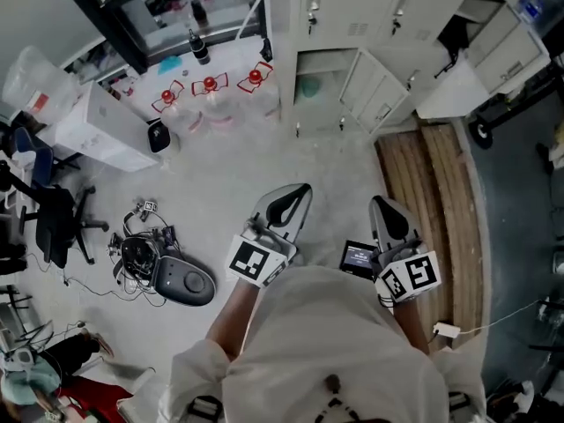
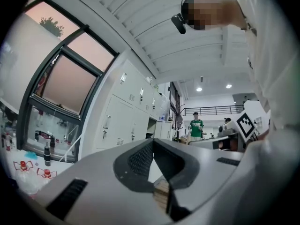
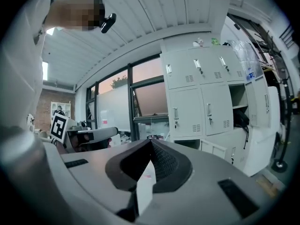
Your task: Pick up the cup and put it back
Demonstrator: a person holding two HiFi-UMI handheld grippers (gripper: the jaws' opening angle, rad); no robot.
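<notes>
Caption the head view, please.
Person stands on a concrete floor holding the left gripper and right gripper, both shut and empty, towards white lockers.

Pale green cup (image 1: 310, 86), small and blurred, upright inside the open lower locker compartment, details unclear

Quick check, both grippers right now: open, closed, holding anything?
Left gripper: closed, nothing held.
Right gripper: closed, nothing held.

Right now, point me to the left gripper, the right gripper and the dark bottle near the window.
left gripper (image 1: 298, 194): head view, at its closed fingertips.
right gripper (image 1: 382, 206): head view, at its closed fingertips.
dark bottle (image 1: 200, 49): head view, middle of its body.
</notes>
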